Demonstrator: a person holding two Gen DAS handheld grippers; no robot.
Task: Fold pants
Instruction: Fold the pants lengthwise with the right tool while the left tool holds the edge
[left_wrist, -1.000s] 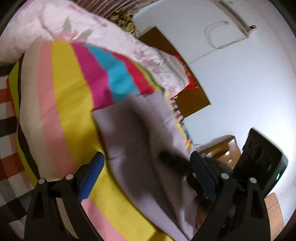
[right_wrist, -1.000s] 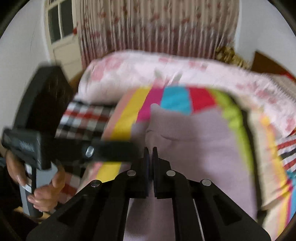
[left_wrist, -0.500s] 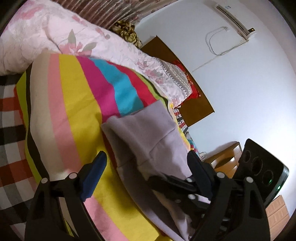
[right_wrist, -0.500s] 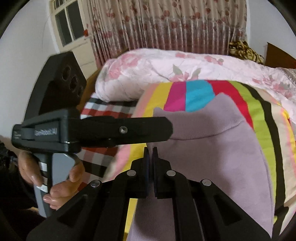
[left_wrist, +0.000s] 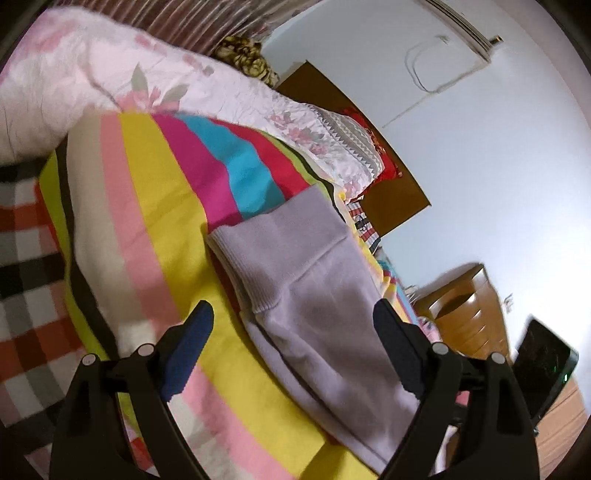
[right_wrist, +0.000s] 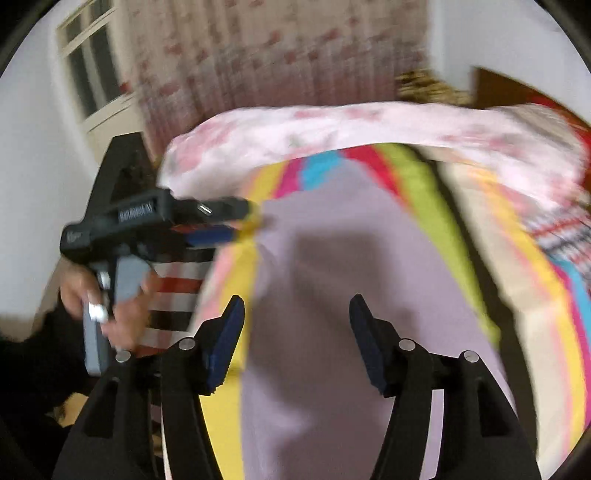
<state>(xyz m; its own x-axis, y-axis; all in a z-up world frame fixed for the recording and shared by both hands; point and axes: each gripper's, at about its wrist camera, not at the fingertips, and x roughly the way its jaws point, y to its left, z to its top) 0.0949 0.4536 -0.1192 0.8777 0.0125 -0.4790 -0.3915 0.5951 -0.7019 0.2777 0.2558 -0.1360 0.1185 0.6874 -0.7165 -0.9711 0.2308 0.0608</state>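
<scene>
Pants (left_wrist: 314, 280), lilac, are seen folded flat on the striped blanket (left_wrist: 155, 206) on the bed; ribbed waistband at the far end, doubled layers visible along the left edge in the left wrist view. In the right wrist view (motion-blurred) the same pants (right_wrist: 343, 295) fill the centre, far edge near the pink quilt (right_wrist: 332, 125).

Left gripper (left_wrist: 293, 317): fingers spread wide, nothing pinched; held above the cloth with the pants seen between the tips, no contact visible. It is also seen at left in the right wrist view (right_wrist: 236, 221), with the left hand (right_wrist: 114, 306) on its handle.

Right gripper (right_wrist: 297, 310): fingers apart and opening, held over the near part of the pants, nothing pressed between the pads. Whether the tips touch the fabric cannot be told through the blur.

Curtain (right_wrist: 280, 62) is at the far side, wooden drawers (left_wrist: 465, 306) at right, plaid sheet (left_wrist: 26, 258) at left.
</scene>
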